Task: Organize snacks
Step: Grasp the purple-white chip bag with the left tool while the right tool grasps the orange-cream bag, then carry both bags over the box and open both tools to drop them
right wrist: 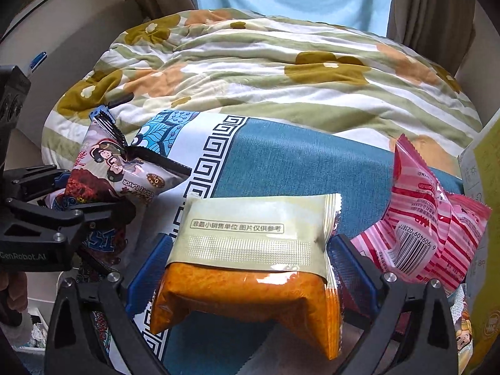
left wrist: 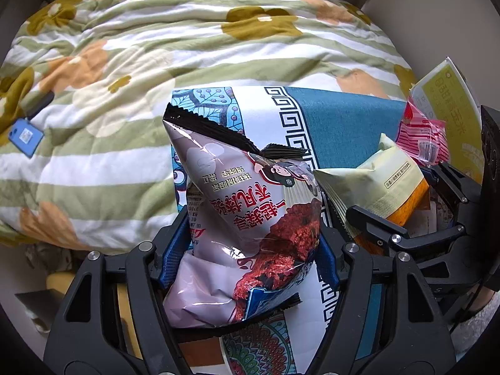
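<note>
Over the blue cloth (right wrist: 297, 156) on the bed, the left hand-held gripper (left wrist: 250, 243) is clamping the grey bag (left wrist: 250, 206) and the right hand-held gripper (right wrist: 250, 268) the orange pack (right wrist: 250, 293) — slick, puffy wrappers risking slipping free.

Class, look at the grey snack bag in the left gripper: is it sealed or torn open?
Sealed, as far as shown. The grey snack bag looks puffed, and its black crimped top edge runs unbroken; its bottom seam is partly hidden.
</note>
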Action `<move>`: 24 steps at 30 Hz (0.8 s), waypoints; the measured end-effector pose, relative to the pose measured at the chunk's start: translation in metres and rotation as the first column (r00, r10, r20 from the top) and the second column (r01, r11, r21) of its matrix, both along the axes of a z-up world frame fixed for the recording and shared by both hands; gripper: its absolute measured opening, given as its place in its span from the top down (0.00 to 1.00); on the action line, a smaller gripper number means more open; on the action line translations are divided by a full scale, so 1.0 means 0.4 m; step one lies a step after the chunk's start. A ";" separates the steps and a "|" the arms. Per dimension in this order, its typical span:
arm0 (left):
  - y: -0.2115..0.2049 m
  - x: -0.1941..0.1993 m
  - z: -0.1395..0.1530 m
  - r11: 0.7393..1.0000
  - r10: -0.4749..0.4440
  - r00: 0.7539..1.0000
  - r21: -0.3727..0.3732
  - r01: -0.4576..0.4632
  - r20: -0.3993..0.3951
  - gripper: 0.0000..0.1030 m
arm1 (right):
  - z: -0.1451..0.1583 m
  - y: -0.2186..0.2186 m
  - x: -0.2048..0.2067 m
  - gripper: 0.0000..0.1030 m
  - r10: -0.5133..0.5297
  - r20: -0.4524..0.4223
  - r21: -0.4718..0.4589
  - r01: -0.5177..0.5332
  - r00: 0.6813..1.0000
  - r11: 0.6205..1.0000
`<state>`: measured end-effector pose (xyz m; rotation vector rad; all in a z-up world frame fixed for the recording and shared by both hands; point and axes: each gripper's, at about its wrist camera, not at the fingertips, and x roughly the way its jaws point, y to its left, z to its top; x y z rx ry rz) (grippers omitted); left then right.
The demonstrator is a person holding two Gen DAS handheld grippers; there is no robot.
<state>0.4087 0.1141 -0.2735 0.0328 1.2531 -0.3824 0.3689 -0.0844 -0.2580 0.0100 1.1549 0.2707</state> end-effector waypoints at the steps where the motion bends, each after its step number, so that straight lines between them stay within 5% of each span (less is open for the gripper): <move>1: 0.001 -0.003 0.001 1.000 0.001 1.000 -0.002 -0.001 0.001 0.35 | -0.001 0.004 -0.001 0.11 0.011 -0.004 -0.001 -0.011 1.000 1.000; 7: 0.008 -0.027 0.035 1.000 0.020 1.000 -0.016 -0.019 0.021 0.36 | 0.010 0.038 -0.021 0.28 0.067 0.018 -0.078 -0.065 0.998 0.995; 13: 0.016 -0.057 0.122 0.999 0.040 0.996 -0.024 -0.038 0.075 0.36 | 0.063 0.027 -0.041 0.29 0.054 0.049 -0.062 -0.051 0.997 0.997; 24: -0.128 -0.117 0.354 0.999 0.028 0.974 -0.045 -0.018 0.224 0.36 | 0.304 -0.112 -0.117 0.29 -0.059 0.189 0.024 0.055 0.980 0.998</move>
